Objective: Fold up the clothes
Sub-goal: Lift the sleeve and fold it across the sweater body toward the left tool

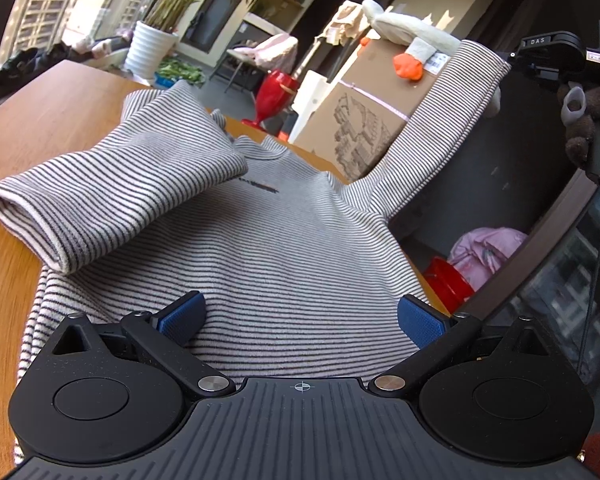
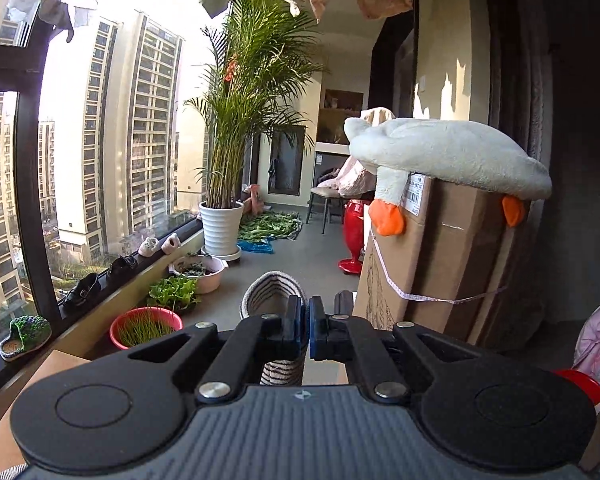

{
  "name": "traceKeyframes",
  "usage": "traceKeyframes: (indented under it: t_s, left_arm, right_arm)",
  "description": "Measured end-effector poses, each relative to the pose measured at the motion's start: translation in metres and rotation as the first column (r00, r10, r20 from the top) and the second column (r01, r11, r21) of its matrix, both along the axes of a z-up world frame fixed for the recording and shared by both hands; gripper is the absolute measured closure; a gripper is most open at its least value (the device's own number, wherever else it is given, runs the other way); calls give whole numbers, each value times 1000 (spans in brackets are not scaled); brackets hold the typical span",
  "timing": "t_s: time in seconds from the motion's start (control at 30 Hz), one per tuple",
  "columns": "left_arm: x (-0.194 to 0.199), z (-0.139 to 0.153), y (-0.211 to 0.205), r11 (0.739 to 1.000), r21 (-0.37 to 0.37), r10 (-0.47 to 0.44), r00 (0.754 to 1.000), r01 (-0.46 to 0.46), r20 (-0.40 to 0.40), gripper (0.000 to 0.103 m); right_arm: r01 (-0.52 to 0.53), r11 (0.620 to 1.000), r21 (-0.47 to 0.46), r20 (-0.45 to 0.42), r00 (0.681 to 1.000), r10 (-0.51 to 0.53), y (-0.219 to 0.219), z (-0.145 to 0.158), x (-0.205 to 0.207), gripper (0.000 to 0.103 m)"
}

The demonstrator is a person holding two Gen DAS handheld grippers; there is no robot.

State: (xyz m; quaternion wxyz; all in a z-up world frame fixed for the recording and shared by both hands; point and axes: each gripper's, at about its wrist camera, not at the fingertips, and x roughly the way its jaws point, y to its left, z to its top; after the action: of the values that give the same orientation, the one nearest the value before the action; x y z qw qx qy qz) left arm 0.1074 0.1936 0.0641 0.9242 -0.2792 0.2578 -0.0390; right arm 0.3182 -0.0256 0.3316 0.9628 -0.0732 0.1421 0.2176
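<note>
A grey-and-black striped sweater (image 1: 284, 240) lies flat on the wooden table (image 1: 52, 128). One sleeve (image 1: 112, 196) is folded across its chest, cuff toward the left. The other sleeve (image 1: 440, 120) stretches up and to the right off the table, raised by my right gripper (image 1: 512, 60). In the right wrist view, that gripper (image 2: 308, 320) is shut on the striped cuff (image 2: 272, 292), which loops out past the blue pads. My left gripper (image 1: 302, 320) hovers low over the sweater's lower body, open, with nothing between its blue fingertips (image 1: 184, 316).
A tall cardboard box (image 1: 364, 120) with a white plush goose (image 2: 452, 156) on top stands beyond the table's far edge. A red vase (image 1: 274, 92), a potted palm (image 2: 224, 224) and floor planters (image 2: 146, 324) are behind. A pink garment (image 1: 484, 252) lies right of the table.
</note>
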Motion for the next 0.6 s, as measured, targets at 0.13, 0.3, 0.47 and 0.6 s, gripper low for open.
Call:
traceKeyframes:
  t_s: [0.13,0.3,0.47,0.6]
  left_arm:
    - [-1,-1,0,1000,-4,0,1000,0,1,0]
    - [-2,-1,0,1000,-6,0,1000,0,2,0]
    - [-2,-1,0,1000,-8,1,1000,-1,2,0]
    - [-2,0,0,1000,-9,1,1000,-1,2,0]
  right_arm:
    - [-31,999,-13,-12,999,31,11,-2,-2,100]
    - [-66,997,-29,-8,998,66,31,0,-6,100]
    - [-111,993,-37,-1,994,111,52,-1,-15,100]
    - [-156,987,-42,-8,988,156,72,-4,-23,100]
